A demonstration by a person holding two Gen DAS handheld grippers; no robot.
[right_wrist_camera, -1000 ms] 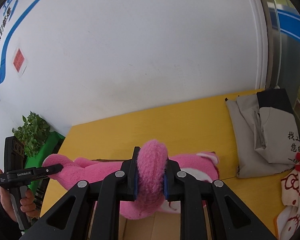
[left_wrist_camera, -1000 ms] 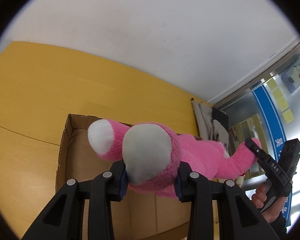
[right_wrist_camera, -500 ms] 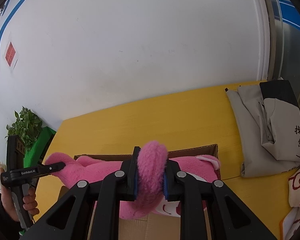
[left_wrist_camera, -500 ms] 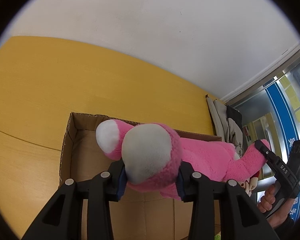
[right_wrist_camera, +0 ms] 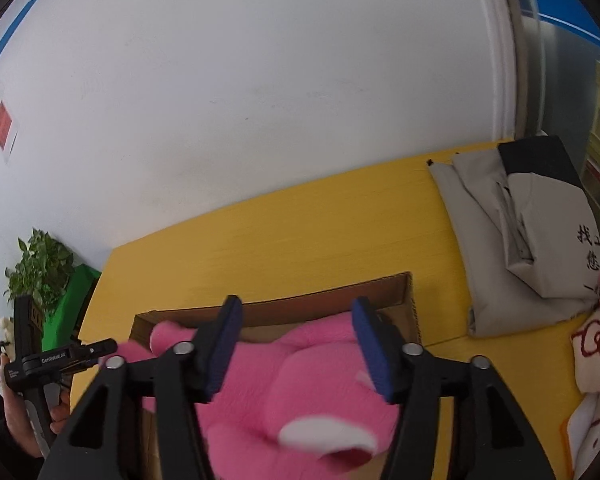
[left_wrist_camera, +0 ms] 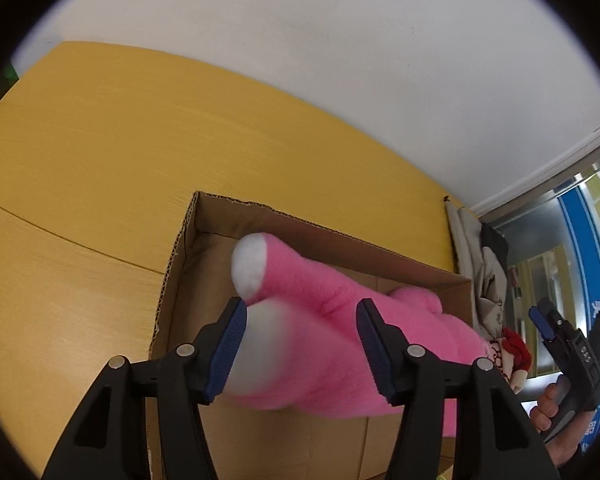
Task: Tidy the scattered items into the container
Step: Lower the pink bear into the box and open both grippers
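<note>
Item: pink plush toy (left_wrist_camera: 332, 344), lying in the cardboard box (left_wrist_camera: 180, 264) on the yellow table (left_wrist_camera: 80, 152). Left gripper (left_wrist_camera: 302, 350) and right gripper (right_wrist_camera: 296, 344): jaws opening, plush between them, no longer pinched. Advice: open fully, lift straight clear, avoid snagging fur.

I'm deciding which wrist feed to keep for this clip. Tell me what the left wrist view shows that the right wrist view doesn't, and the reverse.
Only the left wrist view shows the toy's white-tipped foot and the box's left wall.

Only the right wrist view shows the potted plant, the red wall sign and the printing on the folded grey bag.

Both show the pink plush toy in the cardboard box on the yellow table, with the left gripper and right gripper jaws opening around it, pads off the plush.
</note>
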